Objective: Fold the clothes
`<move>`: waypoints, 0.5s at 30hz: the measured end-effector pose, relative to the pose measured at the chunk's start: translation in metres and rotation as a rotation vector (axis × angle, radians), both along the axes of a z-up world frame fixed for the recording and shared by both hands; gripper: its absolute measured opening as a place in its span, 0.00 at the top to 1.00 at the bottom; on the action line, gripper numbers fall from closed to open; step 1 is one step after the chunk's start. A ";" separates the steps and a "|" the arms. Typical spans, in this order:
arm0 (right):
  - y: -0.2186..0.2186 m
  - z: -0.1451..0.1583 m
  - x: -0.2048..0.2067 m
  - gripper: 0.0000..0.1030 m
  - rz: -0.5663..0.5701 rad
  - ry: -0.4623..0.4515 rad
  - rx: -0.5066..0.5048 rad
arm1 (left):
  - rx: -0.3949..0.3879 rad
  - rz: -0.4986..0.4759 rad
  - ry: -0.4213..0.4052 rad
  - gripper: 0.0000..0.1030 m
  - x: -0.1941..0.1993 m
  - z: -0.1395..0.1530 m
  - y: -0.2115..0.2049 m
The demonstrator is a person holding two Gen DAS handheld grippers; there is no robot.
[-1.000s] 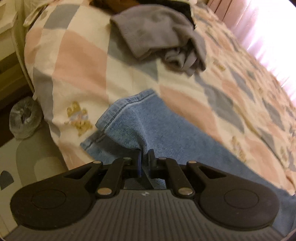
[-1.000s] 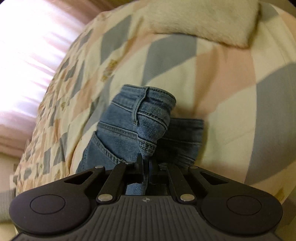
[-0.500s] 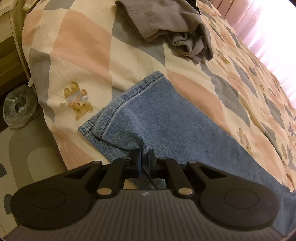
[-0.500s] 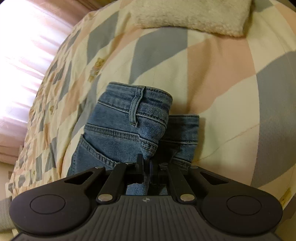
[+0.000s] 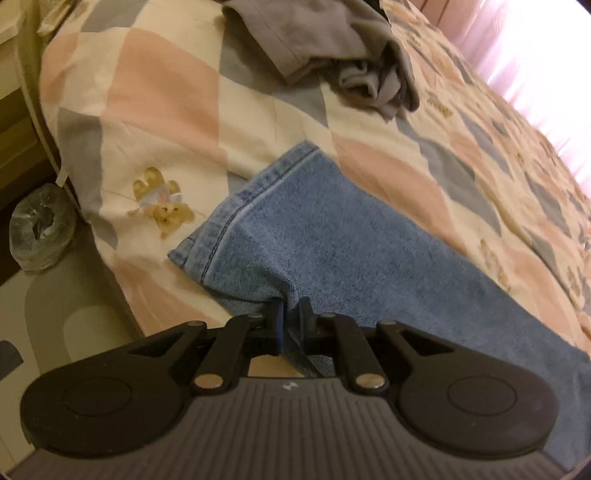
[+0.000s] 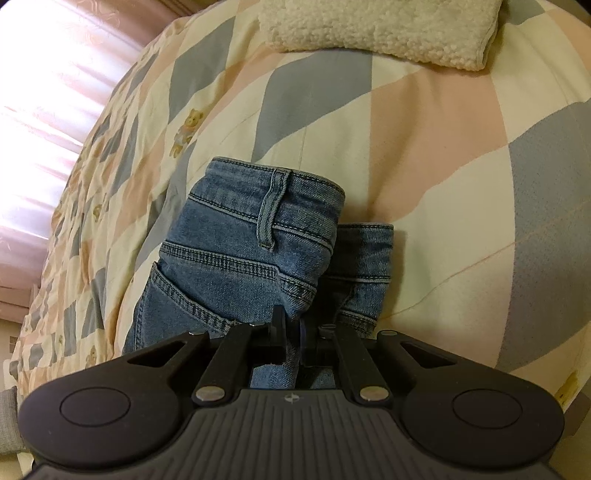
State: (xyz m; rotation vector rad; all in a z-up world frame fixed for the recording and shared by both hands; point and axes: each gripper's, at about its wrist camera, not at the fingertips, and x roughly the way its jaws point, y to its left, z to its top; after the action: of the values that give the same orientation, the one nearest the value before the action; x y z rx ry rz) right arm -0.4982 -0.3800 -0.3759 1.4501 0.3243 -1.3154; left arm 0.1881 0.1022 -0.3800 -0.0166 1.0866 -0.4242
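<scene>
Jeans are lying stretched along the bed, settling flatter at the hem than a second ago. Left tongs are pinching the leg hem, right tongs the waistband, seemingly pulling the doubled denim taut for folding.

A bedspread checked in pink, grey-blue and cream with small teddy bears covers the bed, a fluffy cream towel lies at its far edge, pink curtains glow behind, and a crumpled clear plastic bag sits on the floor beside the bed.
</scene>
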 end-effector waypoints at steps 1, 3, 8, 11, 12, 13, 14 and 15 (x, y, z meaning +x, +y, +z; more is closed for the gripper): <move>-0.002 0.000 0.001 0.94 0.007 0.002 -0.001 | 0.009 -0.012 -0.002 0.91 0.000 -0.001 0.000; -0.004 0.000 0.001 0.93 0.021 0.010 0.000 | 0.017 -0.028 -0.004 0.89 0.001 0.002 0.002; -0.004 0.000 0.003 0.72 0.054 0.105 -0.002 | 0.129 -0.100 -0.081 0.73 0.005 0.021 0.001; -0.002 0.009 0.003 0.59 0.076 0.169 -0.021 | 0.157 -0.131 -0.123 0.73 -0.002 0.036 -0.011; -0.001 0.014 0.003 0.59 0.079 0.196 -0.036 | 0.167 -0.141 -0.137 0.73 -0.005 0.041 -0.015; 0.001 0.018 0.002 0.59 0.083 0.224 -0.051 | 0.176 -0.151 -0.150 0.80 -0.007 0.045 -0.019; 0.002 0.023 0.002 0.60 0.086 0.253 -0.066 | 0.186 -0.162 -0.164 0.80 -0.010 0.050 -0.023; 0.004 0.028 0.004 0.60 0.094 0.293 -0.098 | 0.195 -0.172 -0.178 0.80 -0.012 0.055 -0.027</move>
State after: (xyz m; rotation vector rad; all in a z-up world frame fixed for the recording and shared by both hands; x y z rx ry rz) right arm -0.4946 -0.3757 -0.3477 1.1470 0.5064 -1.4480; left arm 0.1760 0.0755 -0.3248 0.2843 0.9526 -0.4627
